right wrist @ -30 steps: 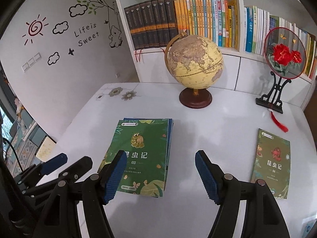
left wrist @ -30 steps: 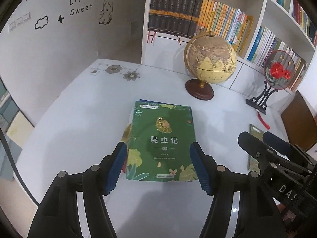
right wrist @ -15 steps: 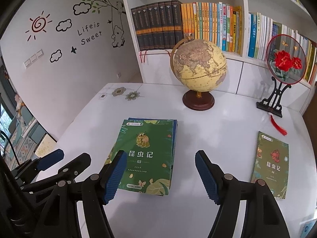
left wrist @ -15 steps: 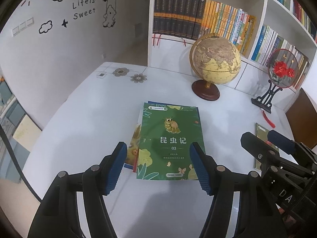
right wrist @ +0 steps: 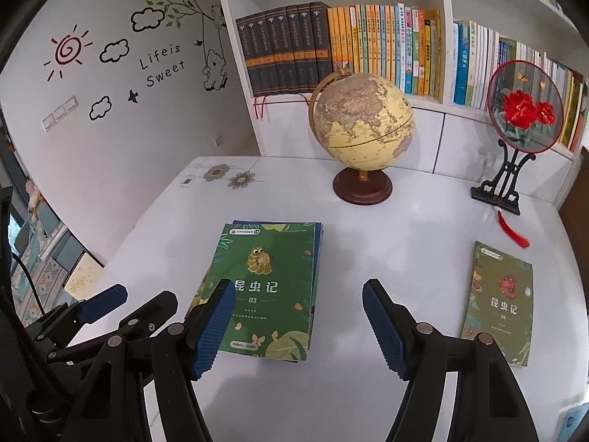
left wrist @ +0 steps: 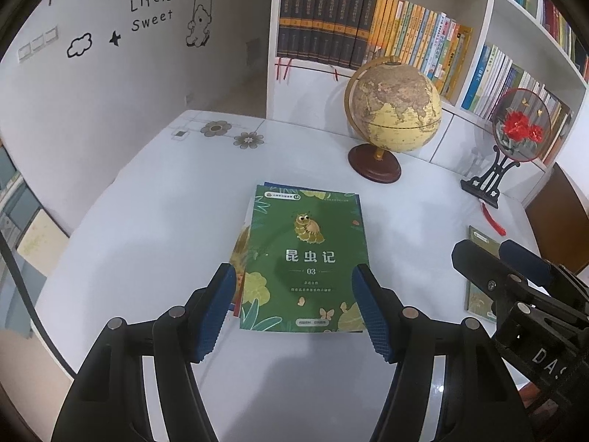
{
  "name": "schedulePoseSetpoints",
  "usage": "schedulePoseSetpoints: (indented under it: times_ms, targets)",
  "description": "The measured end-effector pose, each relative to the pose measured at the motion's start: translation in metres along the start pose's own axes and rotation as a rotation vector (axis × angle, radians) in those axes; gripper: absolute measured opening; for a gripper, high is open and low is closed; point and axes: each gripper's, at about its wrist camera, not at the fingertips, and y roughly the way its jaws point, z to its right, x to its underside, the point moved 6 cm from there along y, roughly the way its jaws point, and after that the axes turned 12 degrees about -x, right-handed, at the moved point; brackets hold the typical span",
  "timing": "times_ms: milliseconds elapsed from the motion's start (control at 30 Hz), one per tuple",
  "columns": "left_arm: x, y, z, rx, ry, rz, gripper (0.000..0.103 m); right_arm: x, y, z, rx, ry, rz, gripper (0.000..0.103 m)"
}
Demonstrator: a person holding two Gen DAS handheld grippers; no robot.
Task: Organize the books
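A green book marked 03 (left wrist: 305, 258) lies on top of a small stack on the white table (left wrist: 165, 221); it also shows in the right wrist view (right wrist: 265, 287). A second green book marked 04 (right wrist: 502, 302) lies alone at the right; in the left wrist view its edge (left wrist: 478, 237) shows behind the right gripper. My left gripper (left wrist: 296, 309) is open and empty, above the near edge of the stack. My right gripper (right wrist: 298, 328) is open and empty, between the stack and the lone book.
A globe (right wrist: 362, 129) on a wooden base stands at the back of the table. A round fan with red flowers (right wrist: 524, 110) on a black stand is at the back right. Shelves full of books (right wrist: 368, 51) line the wall behind.
Both grippers have drawn back and up from the books. The stack now sits farther from the left gripper's fingers. Both stay open.
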Motion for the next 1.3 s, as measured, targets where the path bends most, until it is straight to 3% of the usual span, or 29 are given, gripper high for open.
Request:
schedulePoseSetpoints:
  times_ms: [700,1300]
  targets:
    - [-0.002,-0.003,0.003,-0.068,0.037,0.03,0.064,0.002,0.003,0.006,0.006,0.015,-0.014,0.07]
    - [0.0,-0.006,0.014,-0.05,0.085,0.025,0.068,0.001,-0.004,0.006,0.025,0.008,0.003,0.07]
